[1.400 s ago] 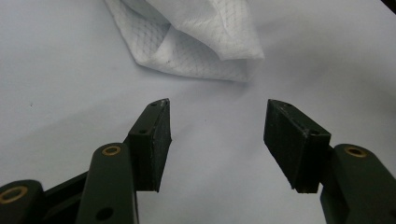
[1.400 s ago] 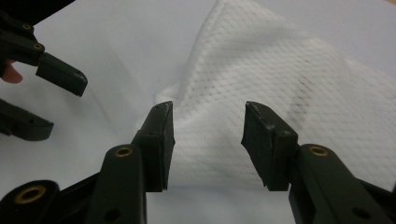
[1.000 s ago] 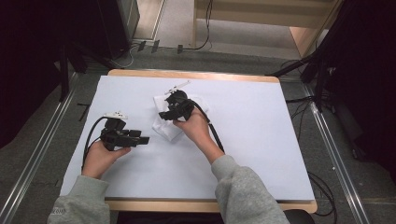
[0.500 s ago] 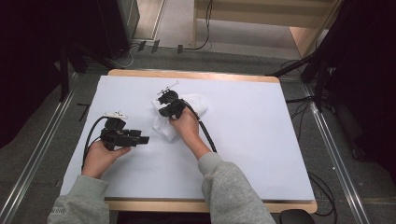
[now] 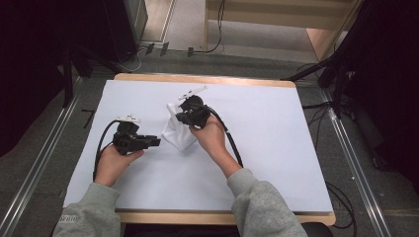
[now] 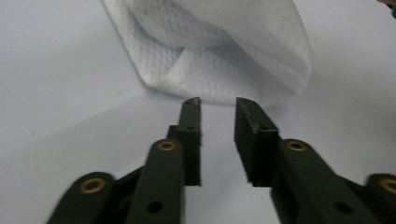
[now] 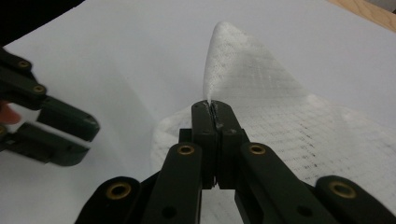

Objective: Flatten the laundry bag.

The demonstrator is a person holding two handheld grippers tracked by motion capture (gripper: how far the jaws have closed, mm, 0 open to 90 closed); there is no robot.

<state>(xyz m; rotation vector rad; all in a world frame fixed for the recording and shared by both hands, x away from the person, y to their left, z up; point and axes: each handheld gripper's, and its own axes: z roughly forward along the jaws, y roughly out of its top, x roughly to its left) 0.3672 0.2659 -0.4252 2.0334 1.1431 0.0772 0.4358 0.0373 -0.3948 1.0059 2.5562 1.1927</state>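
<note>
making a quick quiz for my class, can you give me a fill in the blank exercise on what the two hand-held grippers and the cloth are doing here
1. The right hand-held gripper has its jaws ____ on an edge of the white cloth.
2. The left hand-held gripper has its jaws ____, with nothing between them.
3. The cloth lies on a ____ sheet that covers the table.
4. The left hand-held gripper points ____ the cloth.

Missing words: shut; open; white; toward

Even overhead light, blurred foregrounds
</note>
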